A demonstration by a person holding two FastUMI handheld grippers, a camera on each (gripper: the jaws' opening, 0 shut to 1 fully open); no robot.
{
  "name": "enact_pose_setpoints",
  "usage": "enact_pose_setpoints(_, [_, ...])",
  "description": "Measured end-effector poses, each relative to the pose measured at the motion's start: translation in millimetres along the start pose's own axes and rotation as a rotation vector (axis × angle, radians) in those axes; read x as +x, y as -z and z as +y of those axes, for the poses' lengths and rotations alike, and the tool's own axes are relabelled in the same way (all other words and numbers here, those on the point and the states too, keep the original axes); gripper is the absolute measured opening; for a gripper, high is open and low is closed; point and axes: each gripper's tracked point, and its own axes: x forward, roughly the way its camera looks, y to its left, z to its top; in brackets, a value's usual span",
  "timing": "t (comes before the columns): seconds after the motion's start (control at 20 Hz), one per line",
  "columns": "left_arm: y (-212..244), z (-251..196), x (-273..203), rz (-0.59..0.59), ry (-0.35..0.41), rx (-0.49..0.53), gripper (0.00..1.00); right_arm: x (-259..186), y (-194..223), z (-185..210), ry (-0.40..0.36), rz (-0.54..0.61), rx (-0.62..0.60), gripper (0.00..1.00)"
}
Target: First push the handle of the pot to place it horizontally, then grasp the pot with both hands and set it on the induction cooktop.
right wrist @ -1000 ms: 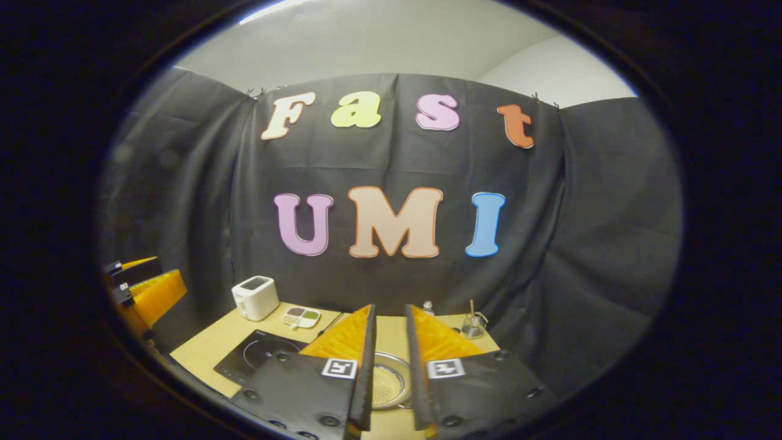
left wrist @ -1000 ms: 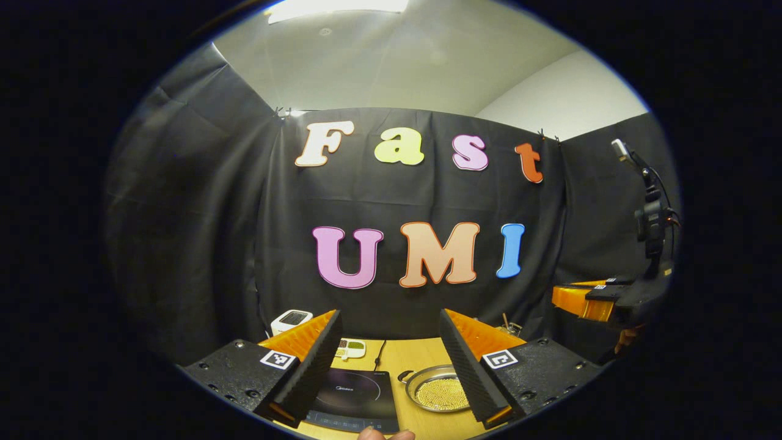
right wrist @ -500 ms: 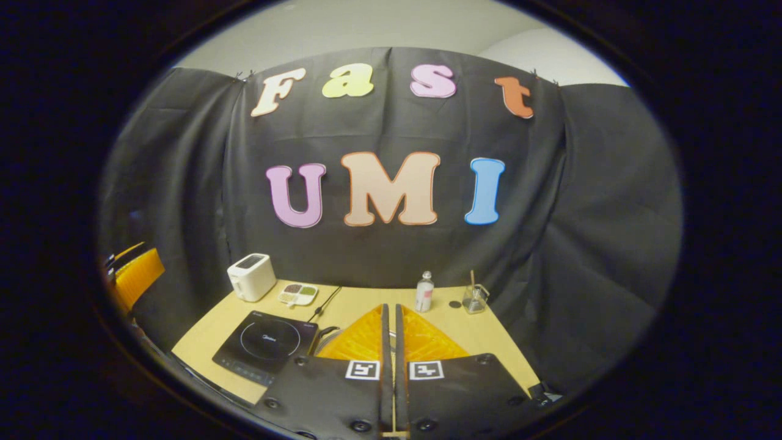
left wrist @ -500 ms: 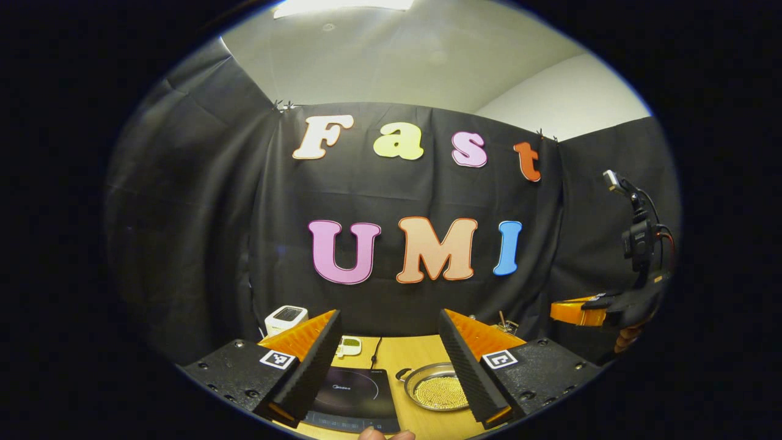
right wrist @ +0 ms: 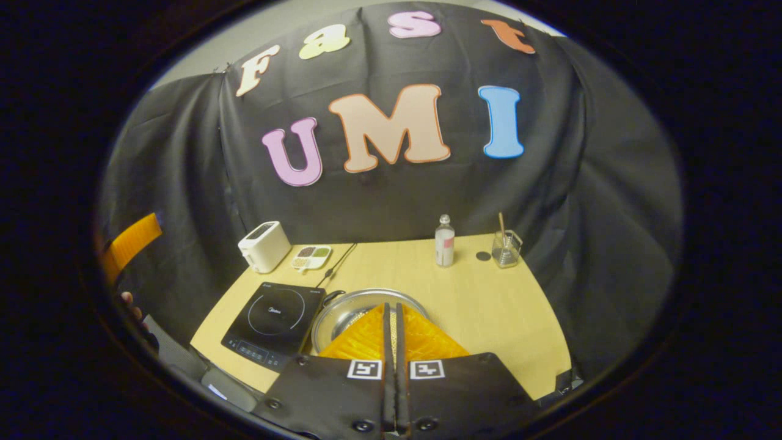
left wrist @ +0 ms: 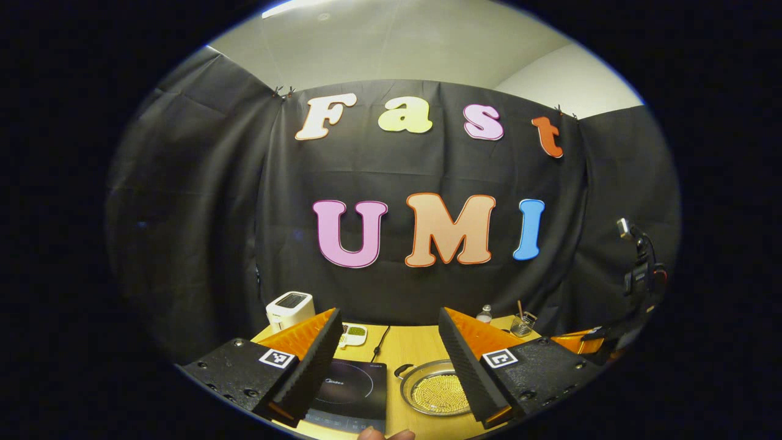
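A shallow metal pot filled with small yellow beads sits on the wooden table, just right of the black induction cooktop. A dark loop handle on the pot points toward the cooktop. My left gripper hovers open above the table's near side, with the cooktop and pot between its fingers farther off. In the right gripper view, my right gripper is shut with nothing in it, its tips over the near part of the pot. The cooktop lies to the pot's left.
A white toaster and a small divided dish stand at the back left, with a cable running to the cooktop. A small bottle and a glass with a stick stand at the back right. A person's fingertips show at the bottom edge.
My right gripper has closed from a narrow gap to shut and has tipped down over the pot. It has dropped lower in the left gripper view. The left gripper stays open.
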Motion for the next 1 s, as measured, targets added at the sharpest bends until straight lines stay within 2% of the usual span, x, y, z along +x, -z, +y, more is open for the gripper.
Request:
enact_pose_setpoints(0.15, [6.1, -9.4, 12.6, 0.020, -0.052, 0.038, 0.96, 26.9, 21.8, -11.5, -0.063, 0.050, -0.001, 0.00])
enact_pose_setpoints(0.3, [9.0, -20.0, 17.4, 0.035, -0.081, 0.058, 0.96, 47.0, 48.3, -17.9, -0.116, 0.125, -0.012, 0.03])
enact_pose_setpoints(0.35, [10.6, -21.3, 20.5, 0.054, -0.088, 0.061, 0.92, 52.5, 59.3, -19.9, -0.125, 0.154, -0.024, 0.03])
enact_pose_setpoints(0.4, [18.7, -19.9, 21.5, 0.076, -0.094, 0.065, 0.96, 58.7, 70.1, -22.1, -0.131, 0.183, -0.026, 0.03])
enact_pose_setpoints(0.5, [25.1, -20.3, 27.3, 0.108, -0.099, 0.074, 0.95, 69.8, 91.0, -26.3, -0.143, 0.237, -0.010, 0.00])
enact_pose_setpoints(0.55, [28.5, -18.8, 28.3, 0.123, -0.106, 0.079, 0.95, 73.9, 104.1, -27.6, -0.146, 0.267, -0.002, 0.03])
enact_pose_setpoints(0.7, [35.8, -14.7, 31.6, 0.145, -0.129, 0.076, 0.95, 87.4, 143.9, -24.8, -0.165, 0.354, -0.030, 0.03])
enact_pose_setpoints(0.85, [44.9, -16.0, 32.1, 0.177, -0.132, 0.073, 0.94, 89.3, 182.5, -21.5, -0.184, 0.443, -0.042, 0.00])
enact_pose_setpoints(1.0, [50.3, -16.3, 34.1, 0.191, -0.131, 0.073, 0.95, 87.7, 204.1, -18.4, -0.200, 0.496, -0.061, 0.03])
